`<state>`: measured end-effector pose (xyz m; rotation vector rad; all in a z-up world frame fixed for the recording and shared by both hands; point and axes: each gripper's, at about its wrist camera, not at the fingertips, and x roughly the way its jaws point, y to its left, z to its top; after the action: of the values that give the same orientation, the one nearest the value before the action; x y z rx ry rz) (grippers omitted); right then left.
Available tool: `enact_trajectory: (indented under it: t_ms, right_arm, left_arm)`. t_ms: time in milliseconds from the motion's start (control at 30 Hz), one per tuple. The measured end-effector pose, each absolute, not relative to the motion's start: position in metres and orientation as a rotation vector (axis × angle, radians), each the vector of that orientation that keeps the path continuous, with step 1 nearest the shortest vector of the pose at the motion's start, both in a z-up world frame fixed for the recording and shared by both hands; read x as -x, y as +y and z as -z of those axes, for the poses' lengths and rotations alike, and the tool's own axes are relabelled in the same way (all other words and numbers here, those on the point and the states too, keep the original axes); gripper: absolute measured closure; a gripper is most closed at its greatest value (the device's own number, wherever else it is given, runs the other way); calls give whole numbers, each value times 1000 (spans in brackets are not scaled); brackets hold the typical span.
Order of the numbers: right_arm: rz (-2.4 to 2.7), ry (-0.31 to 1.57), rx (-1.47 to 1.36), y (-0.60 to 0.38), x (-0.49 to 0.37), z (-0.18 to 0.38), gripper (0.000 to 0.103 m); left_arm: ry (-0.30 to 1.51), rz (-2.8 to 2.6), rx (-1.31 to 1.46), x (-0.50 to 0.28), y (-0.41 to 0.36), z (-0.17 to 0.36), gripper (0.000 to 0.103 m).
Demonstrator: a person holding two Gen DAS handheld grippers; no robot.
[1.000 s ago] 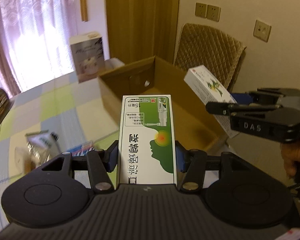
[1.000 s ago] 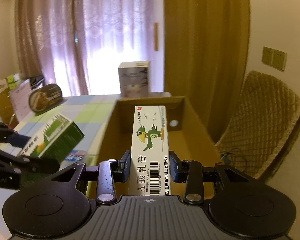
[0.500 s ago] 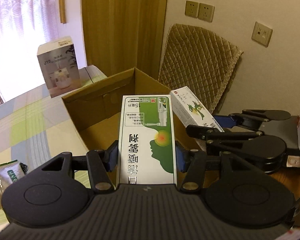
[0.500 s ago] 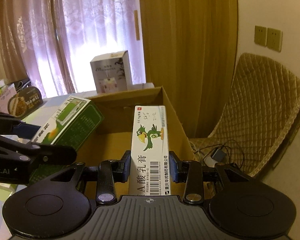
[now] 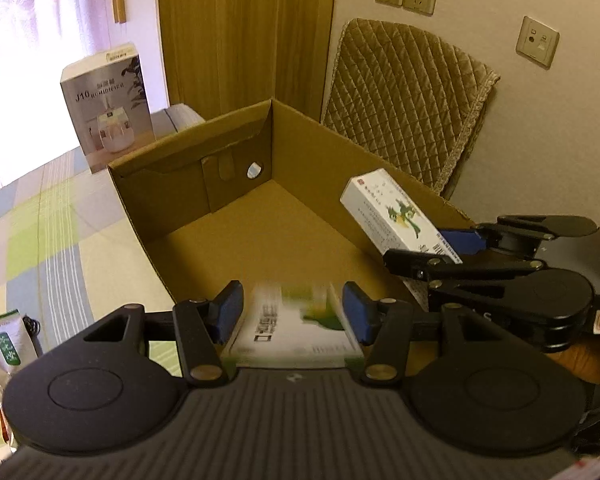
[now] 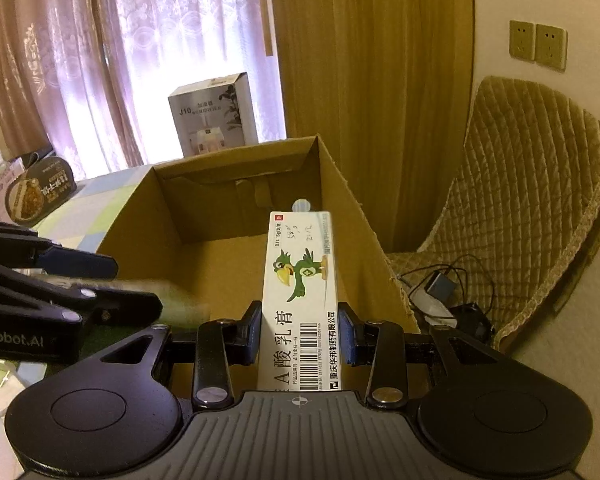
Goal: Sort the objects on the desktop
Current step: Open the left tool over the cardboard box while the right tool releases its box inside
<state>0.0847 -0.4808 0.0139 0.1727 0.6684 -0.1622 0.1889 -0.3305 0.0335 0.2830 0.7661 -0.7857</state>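
The grey box (image 6: 213, 114) by the window says "J10", the white parrot box (image 6: 300, 300) says "A酸乳膏" and "重庆华邦制药有限公司" beside a barcode, and the black left gripper (image 6: 80, 280) says "nRobot.AI".

Both wrist cams over shared carton (image 5: 220, 208)

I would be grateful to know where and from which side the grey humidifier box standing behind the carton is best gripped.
Grip the humidifier box across its narrow side faces, near the top, coming from above. It stands upright on the table and apart from the cardboard carton, so its top seems free, while the carton wall blocks a low approach from this side.
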Motion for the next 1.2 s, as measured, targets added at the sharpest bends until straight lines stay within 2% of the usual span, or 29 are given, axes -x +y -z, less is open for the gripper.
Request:
enact_trajectory:
  t_ms: [333, 900, 933, 967, 1033, 1200]
  right_arm:
    - [152, 675, -168, -475, -86, -12, 67]
    - [135, 667, -162, -463, -91, -14, 67]
    - [136, 657, -161, -463, -91, -14, 66]
    - [138, 652, -163, -463, -91, -15, 56]
    - [139, 637, -176, -464, -89, -16, 44]
    - [149, 627, -180, -463, -83, -22, 44]
  left_arm:
    - [732, 772, -279, -183, -314, -49, 52]
    - [727, 755, -257, -173, -296, -55, 44]
    - [728, 753, -257, -171, -295, -54, 43]
    - [729, 752, -257, -171, -294, -54, 43]
    - [729, 748, -258, -170, -291, -54, 43]
    - [729, 734, -248, -170, -280, -55, 41]
